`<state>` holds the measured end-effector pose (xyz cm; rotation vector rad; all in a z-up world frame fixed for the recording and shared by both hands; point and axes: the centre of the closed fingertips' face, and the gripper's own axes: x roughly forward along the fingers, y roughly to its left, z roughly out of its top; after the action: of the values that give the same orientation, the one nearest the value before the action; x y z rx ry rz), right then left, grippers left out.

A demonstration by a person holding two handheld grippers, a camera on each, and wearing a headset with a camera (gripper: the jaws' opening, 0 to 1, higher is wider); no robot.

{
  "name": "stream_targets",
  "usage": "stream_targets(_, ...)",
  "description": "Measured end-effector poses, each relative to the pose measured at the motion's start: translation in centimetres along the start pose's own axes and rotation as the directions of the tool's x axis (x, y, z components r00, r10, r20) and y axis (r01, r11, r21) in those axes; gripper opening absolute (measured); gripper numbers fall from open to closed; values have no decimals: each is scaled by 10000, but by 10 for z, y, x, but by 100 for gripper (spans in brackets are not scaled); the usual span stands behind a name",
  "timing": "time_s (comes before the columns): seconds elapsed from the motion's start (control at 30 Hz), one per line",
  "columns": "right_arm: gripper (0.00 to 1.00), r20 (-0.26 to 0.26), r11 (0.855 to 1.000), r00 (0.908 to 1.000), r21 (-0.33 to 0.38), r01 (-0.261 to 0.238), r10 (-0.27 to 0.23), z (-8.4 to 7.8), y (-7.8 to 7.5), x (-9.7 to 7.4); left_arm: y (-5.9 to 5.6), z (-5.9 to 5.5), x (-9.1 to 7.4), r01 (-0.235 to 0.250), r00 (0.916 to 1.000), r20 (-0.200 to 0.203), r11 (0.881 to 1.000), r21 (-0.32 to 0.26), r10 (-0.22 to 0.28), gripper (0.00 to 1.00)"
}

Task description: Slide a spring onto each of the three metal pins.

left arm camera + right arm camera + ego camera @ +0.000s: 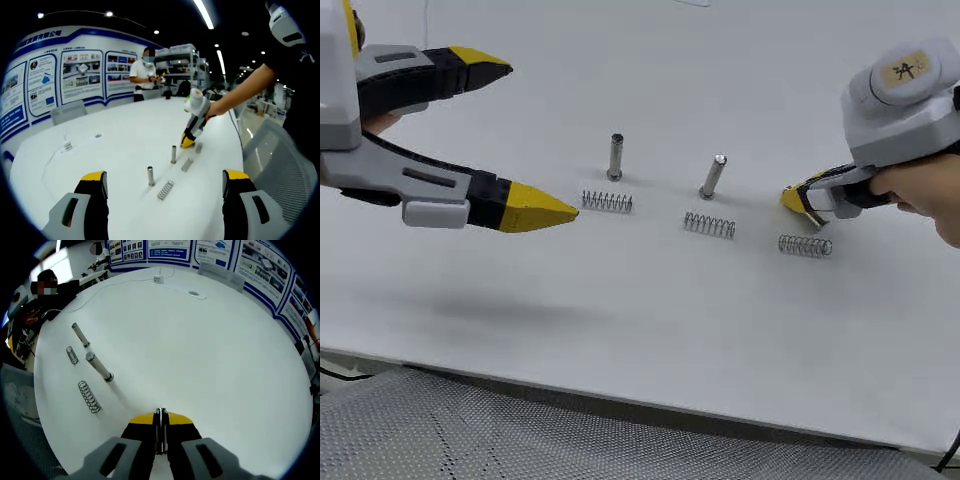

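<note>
White desk (pixel 650 320), poster wall (pixel 75 70) behind. Left gripper (pixel 542 140) hovers at frame left, fingers spread wide, empty. Mid-frame: two pins (pixel 616 157) standing, three springs (pixel 709 225) lying just below. Right gripper (pixel 798 200), frame right, tip near desk, fingers closed on third pin (pixel 160 432).

White worktop (pixel 650 300). Bears two standing metal pins, left pin (pixel 616 157) and right pin (pixel 713 176); nearer, three springs lying flat in a row: left spring (pixel 607 201), middle spring (pixel 709 225), right spring (pixel 805 245).
</note>
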<state>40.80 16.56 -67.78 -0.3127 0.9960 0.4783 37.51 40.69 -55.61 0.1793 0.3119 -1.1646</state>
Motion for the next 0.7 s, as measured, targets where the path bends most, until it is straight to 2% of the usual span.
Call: stream_targets(0.7,8,376,9994,9993,338,-63,51,-2,-4,-3,0,1,-1,-37,10000,-57,10000,38,37,98)
